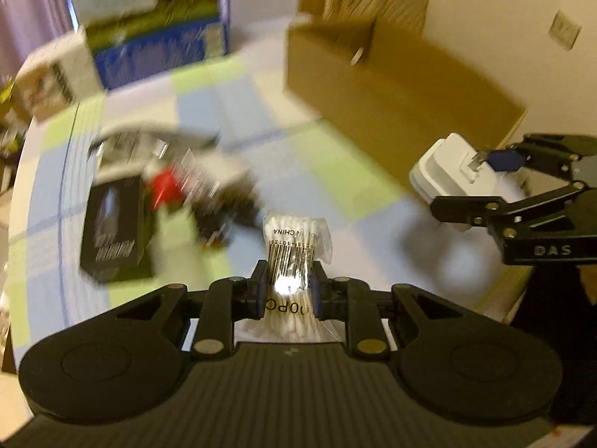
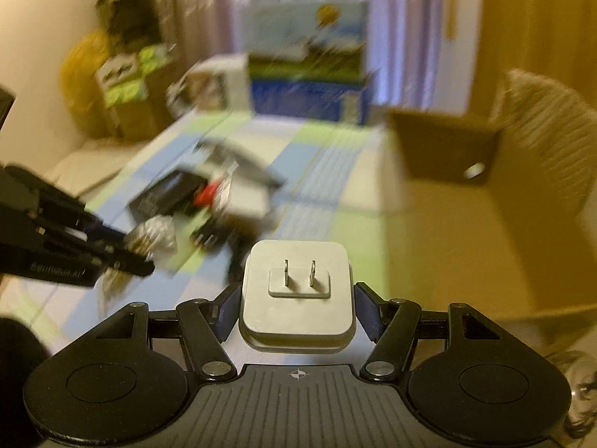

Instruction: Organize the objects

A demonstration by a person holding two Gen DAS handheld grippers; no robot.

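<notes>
My left gripper is shut on a clear bag of cotton swabs with a barcode label, held above the table. In the right wrist view that bag shows at the left in the left gripper. My right gripper is shut on a white plug adapter, its two metal prongs facing forward. The left wrist view shows the adapter at the right in the right gripper. An open cardboard box stands just beyond both.
A blurred pile lies on the checked tablecloth: a black box, a red item, dark cables and a grey pack. Printed boxes stand at the table's far edge. A woven chair back rises behind the cardboard box.
</notes>
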